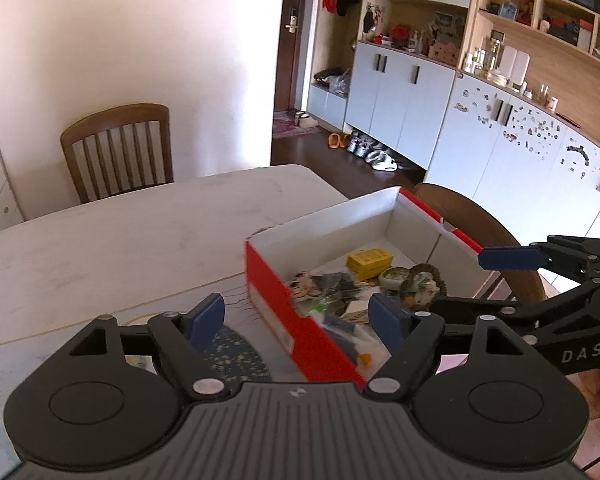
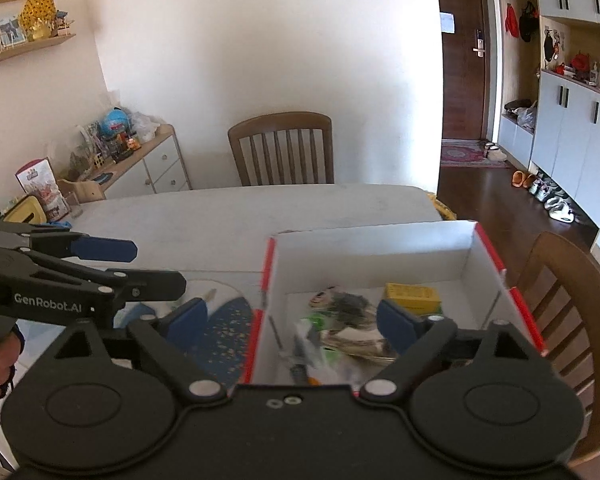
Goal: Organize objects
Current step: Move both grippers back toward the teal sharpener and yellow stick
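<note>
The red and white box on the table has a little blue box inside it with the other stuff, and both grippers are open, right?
Almost. The little box inside the red and white box is yellow, not blue; both wrist views show it lying among the other stuff. The rest holds: the box sits on the table, and the left gripper and right gripper are both open, holding nothing.

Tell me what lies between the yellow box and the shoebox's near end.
Left wrist view: between the yellow box and the shoebox's near end lies a jumble of small items, including a doll-like head.

Both grippers' fingers (image 1: 206, 322) spread, empty
</note>
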Demonstrator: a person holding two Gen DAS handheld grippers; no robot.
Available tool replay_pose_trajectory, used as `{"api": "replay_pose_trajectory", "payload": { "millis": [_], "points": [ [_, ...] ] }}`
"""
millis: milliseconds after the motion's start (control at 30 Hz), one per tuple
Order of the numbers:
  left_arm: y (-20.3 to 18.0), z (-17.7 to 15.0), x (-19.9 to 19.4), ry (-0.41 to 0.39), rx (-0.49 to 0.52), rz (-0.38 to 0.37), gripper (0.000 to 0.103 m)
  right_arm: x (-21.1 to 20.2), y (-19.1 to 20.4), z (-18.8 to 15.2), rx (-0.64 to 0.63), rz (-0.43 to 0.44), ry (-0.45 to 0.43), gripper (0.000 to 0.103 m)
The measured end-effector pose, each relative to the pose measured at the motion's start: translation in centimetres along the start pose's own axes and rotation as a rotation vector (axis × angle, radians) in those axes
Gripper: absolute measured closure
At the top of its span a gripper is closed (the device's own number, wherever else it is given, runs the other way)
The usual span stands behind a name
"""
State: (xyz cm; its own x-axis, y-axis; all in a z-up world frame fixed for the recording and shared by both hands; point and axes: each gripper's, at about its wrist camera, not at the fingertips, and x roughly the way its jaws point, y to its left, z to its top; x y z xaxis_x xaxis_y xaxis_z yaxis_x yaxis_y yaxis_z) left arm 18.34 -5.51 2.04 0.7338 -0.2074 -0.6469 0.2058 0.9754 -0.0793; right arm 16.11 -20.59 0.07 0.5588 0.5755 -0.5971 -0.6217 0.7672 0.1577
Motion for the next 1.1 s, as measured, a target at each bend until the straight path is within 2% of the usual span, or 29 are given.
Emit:
{"api": "replay_pose_trajectory", "payload": {
  "millis": [133,467,633,900,1100],
  "points": [
    [1.7,-0.5,-0.8,-0.006,-0.008,0.011,0.020,0.5,1.8,0.0,0.007,0.004,-0.002,0.008],
    [5.8,-1.6,-1.3,0.010,-0.042,0.023,0.017,2.3,5.2,0.2,0.004,0.003,0.013,0.008],
    [8.3,-2.1,-1.3,0.011,-0.067,0.033,0.003,3.5,6.7,0.4,-0.005,0.001,0.029,0.008],
    [12.6,-2.6,-0.6,-0.016,-0.103,0.067,0.002,5.9,9.2,0.6,-0.025,-0.006,0.064,0.008],
    [15.9,-2.9,0.6,-0.003,-0.110,0.090,0.002,8.0,10.8,0.8,-0.041,-0.006,0.093,0.008]
  ]
}}
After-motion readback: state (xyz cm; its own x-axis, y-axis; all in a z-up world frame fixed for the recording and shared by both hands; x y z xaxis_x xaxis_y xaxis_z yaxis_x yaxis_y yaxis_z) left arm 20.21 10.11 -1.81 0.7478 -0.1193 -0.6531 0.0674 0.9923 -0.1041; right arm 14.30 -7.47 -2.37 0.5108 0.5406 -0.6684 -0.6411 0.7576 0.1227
